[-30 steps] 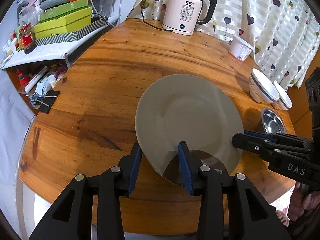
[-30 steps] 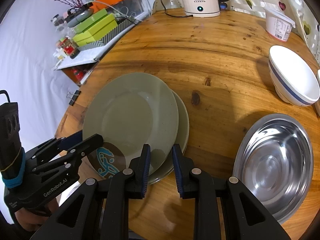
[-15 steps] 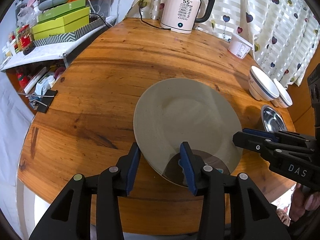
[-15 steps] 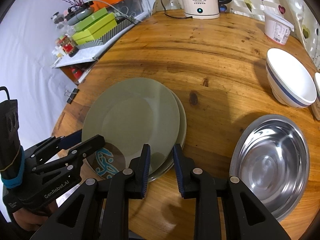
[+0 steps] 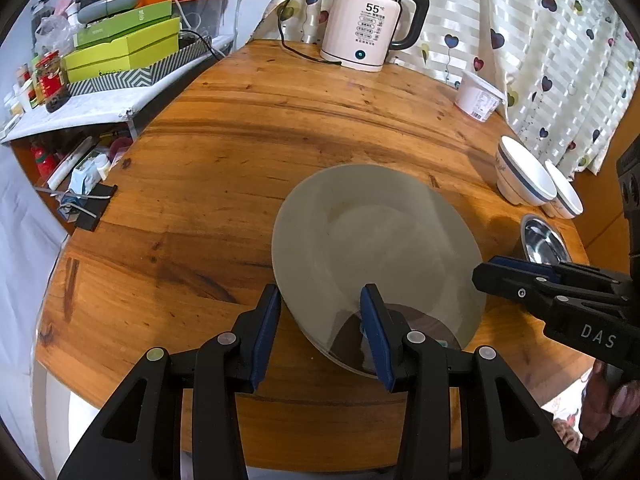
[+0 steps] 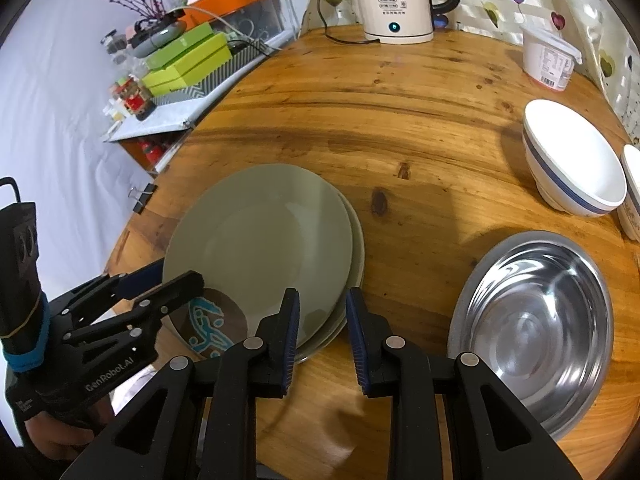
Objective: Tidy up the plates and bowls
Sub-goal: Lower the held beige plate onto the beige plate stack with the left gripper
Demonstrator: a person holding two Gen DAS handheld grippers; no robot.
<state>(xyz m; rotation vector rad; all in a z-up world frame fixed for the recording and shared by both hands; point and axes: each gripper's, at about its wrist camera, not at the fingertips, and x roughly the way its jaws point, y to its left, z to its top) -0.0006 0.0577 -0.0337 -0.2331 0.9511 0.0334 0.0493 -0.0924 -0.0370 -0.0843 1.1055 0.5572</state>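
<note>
Jaws of the left gripper (image 5: 320, 316) have just widened and straddle the rim of the top plate (image 5: 376, 240) without clamping. The right gripper (image 6: 322, 320) stands parted beside the stack at the table's (image 5: 240, 140) near edge.

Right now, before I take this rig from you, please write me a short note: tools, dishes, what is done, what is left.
Left tool: jaws have just been opening and are now open; the rim of the green plates lies between them, not pinched.
Right tool: jaws narrow but open, straddling the same rim.
Things: green plates stacked on a brown patterned dish at the table's near edge. Steel bowl, blue-banded white bowl and smaller white bowl stand separately.
Done: plates stacked.
Left: probably gathering the bowls.
</note>
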